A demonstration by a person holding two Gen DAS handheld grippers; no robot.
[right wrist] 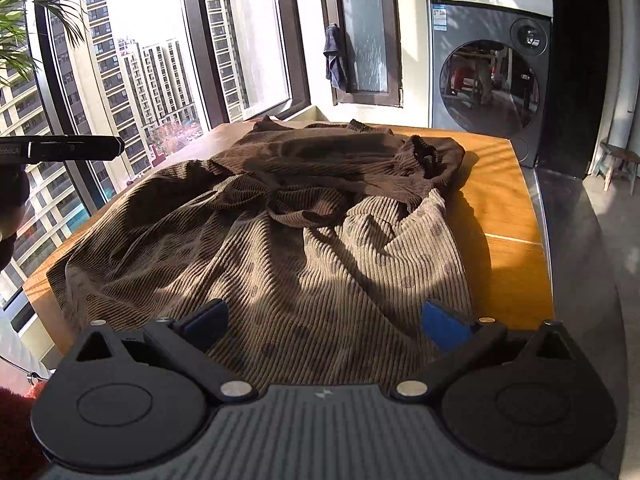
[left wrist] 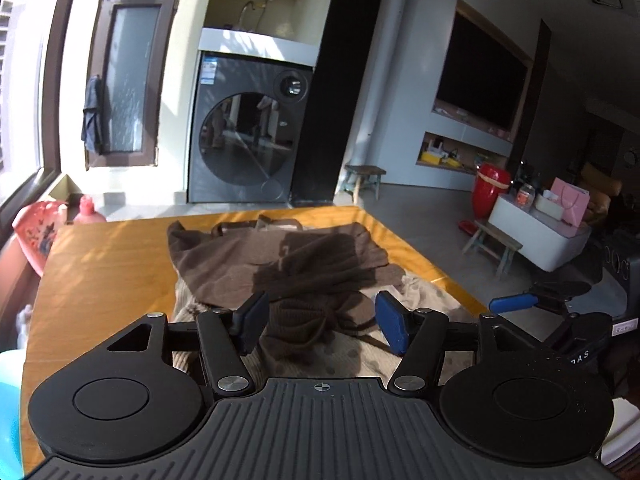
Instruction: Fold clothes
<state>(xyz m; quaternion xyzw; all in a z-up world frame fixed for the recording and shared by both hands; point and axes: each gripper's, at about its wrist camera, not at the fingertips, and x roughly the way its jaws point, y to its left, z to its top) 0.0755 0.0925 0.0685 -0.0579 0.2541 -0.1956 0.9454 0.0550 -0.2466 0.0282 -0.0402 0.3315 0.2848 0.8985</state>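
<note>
A wooden table (right wrist: 508, 216) carries the clothes: a dark brown ribbed knit sweater (right wrist: 340, 160) lies crumpled across the far half of the table, on top of a lighter tan ribbed garment (right wrist: 320, 280) with faint dark dots, which spreads over the near half of the table and reaches its near edge. A bunched part of the dark brown sweater (left wrist: 316, 320) trails toward the near side of the table in the left wrist view, resting on the tan garment (left wrist: 352, 360).

The left gripper (left wrist: 320, 320) hangs just over the near end of the table with its blue-padded fingers (left wrist: 390, 322) spread apart on either side of that bunched brown fabric; the jaws are not closed on it, and whether the pads touch the cloth cannot be told. The right gripper (right wrist: 326, 320) hovers above the near part of the table, over the tan garment, its blue-padded fingers (right wrist: 444, 326) wide apart and holding nothing. In the left wrist view, the right gripper's blue tip (left wrist: 516, 302) shows off the table's right edge.

Beyond the table's far edge stands a grey front-loading washing machine (left wrist: 250, 128). To the table's left are tall windows (right wrist: 132, 60), and a dark cloth (right wrist: 335, 58) hangs on a frosted-glass window frame beyond the far left corner. To the table's right, a small wooden stool (left wrist: 364, 178) stands on the floor.
</note>
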